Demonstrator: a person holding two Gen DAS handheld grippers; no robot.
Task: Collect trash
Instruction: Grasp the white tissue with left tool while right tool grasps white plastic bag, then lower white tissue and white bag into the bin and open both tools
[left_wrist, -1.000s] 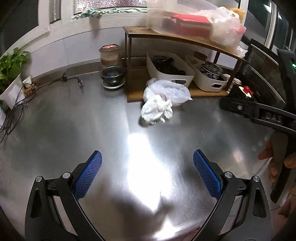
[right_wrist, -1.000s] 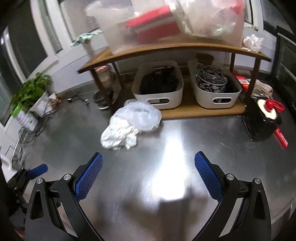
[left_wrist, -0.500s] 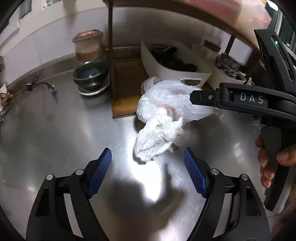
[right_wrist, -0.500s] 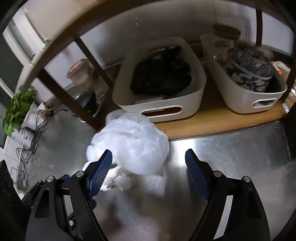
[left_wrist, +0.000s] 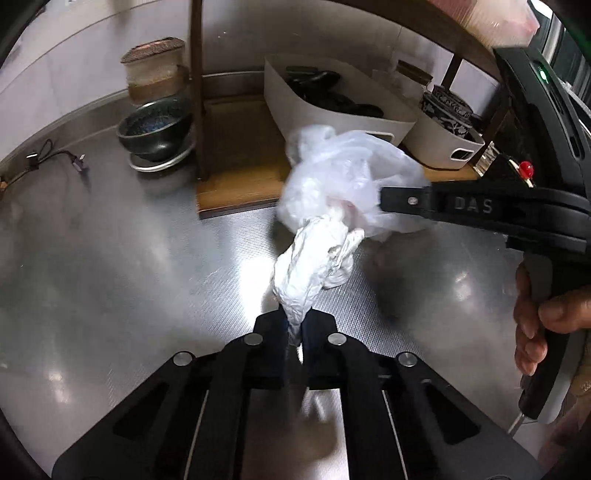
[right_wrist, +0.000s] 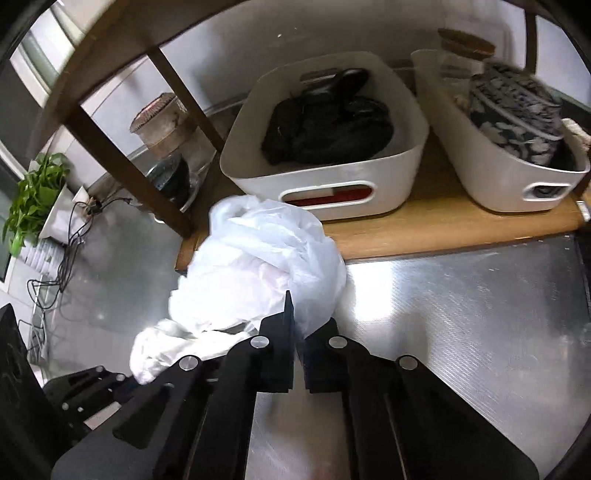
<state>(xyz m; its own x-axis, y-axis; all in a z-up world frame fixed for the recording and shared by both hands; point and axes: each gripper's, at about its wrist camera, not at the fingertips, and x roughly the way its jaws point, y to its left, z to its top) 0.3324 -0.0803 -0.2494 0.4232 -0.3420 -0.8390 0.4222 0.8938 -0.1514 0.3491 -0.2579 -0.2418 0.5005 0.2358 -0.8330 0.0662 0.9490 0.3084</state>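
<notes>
- Stainless steel counter (left_wrist: 110, 266) everywhere, shiny and glary, with a wooden shelf rack (right_wrist: 424, 232) along the far side.
- Nearest thing: the left gripper (left_wrist: 294, 334) is clamped on the tail end of a crumpled white paper wad (left_wrist: 314, 266), which stretches away from the tips toward the rack.
- Just past that, the right gripper (right_wrist: 298, 325) has pinched the near edge of a thin white plastic bag (right_wrist: 266, 266); the jaws look closed with only film between them.
- Bag and wad touch, bunched together at the rack's front edge.
- Farther back: two white bins (right_wrist: 325, 184), one holding dark stuff, plus a dark bowl (left_wrist: 157, 127) at far left.
- Progress-wise I'd say early. Trash is grabbed, but no bin for it in sight, so hauling it off is still left.
</notes>
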